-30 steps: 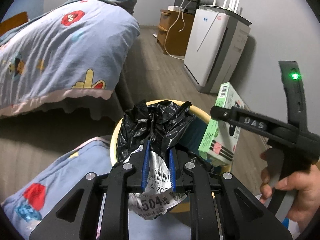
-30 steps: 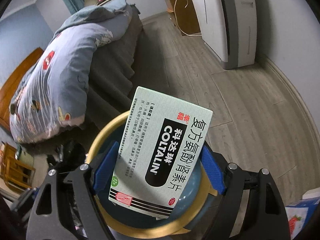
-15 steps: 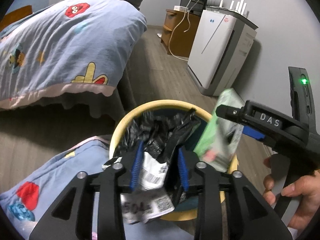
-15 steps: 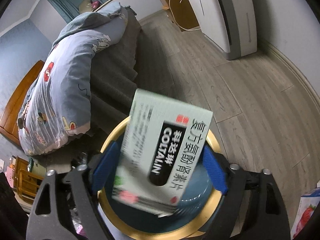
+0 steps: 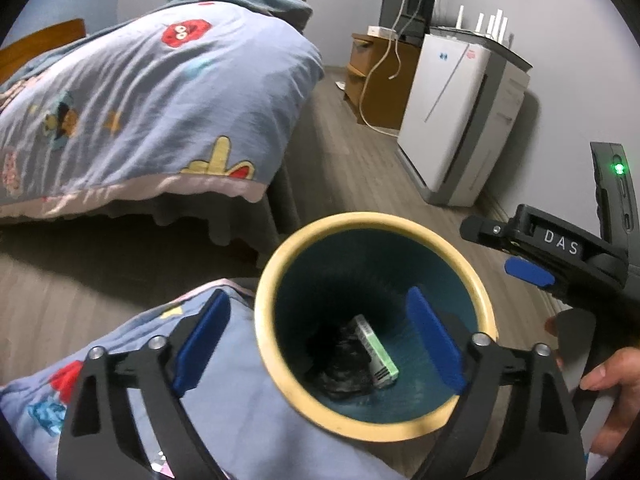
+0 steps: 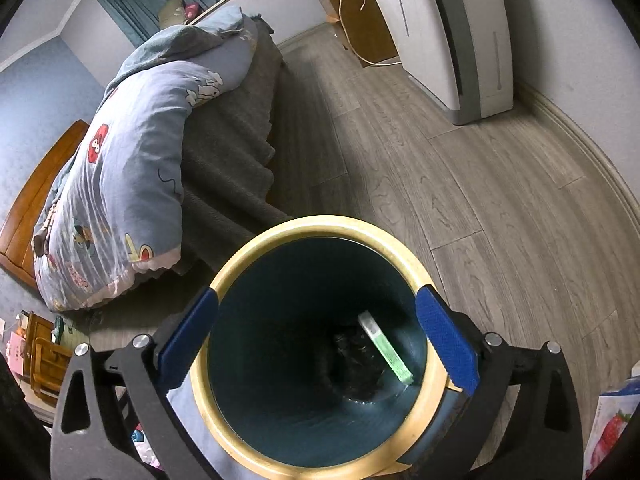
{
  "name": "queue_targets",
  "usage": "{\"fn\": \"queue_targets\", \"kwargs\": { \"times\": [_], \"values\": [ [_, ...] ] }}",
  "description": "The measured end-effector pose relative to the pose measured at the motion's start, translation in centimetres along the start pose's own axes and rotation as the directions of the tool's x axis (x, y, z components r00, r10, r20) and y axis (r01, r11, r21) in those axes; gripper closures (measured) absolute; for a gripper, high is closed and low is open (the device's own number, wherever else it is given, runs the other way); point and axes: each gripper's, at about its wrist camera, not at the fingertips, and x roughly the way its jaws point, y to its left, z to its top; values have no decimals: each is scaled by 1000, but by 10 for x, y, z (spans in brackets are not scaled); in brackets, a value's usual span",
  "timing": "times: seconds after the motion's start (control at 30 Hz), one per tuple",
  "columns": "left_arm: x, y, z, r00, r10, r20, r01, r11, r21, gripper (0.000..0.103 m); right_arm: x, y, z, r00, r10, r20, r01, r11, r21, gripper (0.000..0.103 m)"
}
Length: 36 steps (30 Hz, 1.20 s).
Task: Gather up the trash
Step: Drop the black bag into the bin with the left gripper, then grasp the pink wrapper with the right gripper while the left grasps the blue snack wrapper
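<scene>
A round trash bin with a yellow rim and dark teal inside stands on the floor, also in the right wrist view. At its bottom lie a crumpled black plastic bag and a green and white medicine box. My left gripper is open and empty above the bin's mouth. My right gripper is open and empty, its blue pads straddling the rim; it shows at the right in the left wrist view.
A bed with a blue cartoon quilt stands to the left. A fold of quilt lies beside the bin. A white air purifier and a wooden cabinet stand along the right wall. Wooden floor lies between.
Both grippers opened. The black bag with the labelled wrapper dropped from the left one and the medicine box from the right one; both now lie at the bin's bottom.
</scene>
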Motion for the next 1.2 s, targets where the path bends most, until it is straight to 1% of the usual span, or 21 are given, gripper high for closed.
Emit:
{"fn": "queue_targets", "kwargs": {
  "times": [0.2, 0.33, 0.53, 0.63, 0.77, 0.8, 0.87, 0.97, 1.03, 1.13, 1.2],
  "values": [
    [-12, 7, -3, 1000, 23, -3, -23, 1000, -1, 11, -9, 4, -2, 1000, -7, 6, 7, 1000, -12, 6],
    [-29, 10, -7, 999, 35, 6, -35, 999, -4, 11, -25, 11, -3, 1000, -23, 15, 24, 999, -49, 6],
    [-81, 16, -12, 996, 72, 46, -73, 997, 22, 11, -68, 29, 4, 997, -20, 70, 26, 995, -93, 6],
    [-118, 25, -15, 993, 90, 82, -91, 996, 13, 11, -85, 47, 0, 996, -20, 81, 33, 986, -166, 6],
    [-171, 42, -29, 986, 127, 106, -126, 992, -19, 10, -101, 74, -17, 995, -57, 80, 77, 958, -275, 6],
    [-183, 47, -33, 984, 139, 109, -137, 990, -25, 9, -102, 80, -23, 995, -76, 72, 94, 951, -294, 6],
    [-208, 59, -42, 980, 161, 116, -157, 987, -42, 9, -103, 90, -35, 995, -89, 45, 99, 943, -317, 6],
    [-243, 82, -59, 975, 190, 117, -180, 979, -93, 9, -109, 106, -53, 998, -68, 7, 67, 943, -325, 6],
    [-258, 94, -69, 972, 206, 113, -194, 974, -114, 9, -114, 119, -68, 999, -43, -15, 36, 944, -329, 6],
    [-281, 114, -87, 962, 252, 108, -238, 963, -126, 8, -118, 137, -92, 999, -5, -48, -10, 947, -322, 6],
    [-291, 129, -101, 954, 284, 97, -270, 953, -141, 8, -113, 149, -110, 997, -1, -81, -25, 947, -320, 6]
  ]
}}
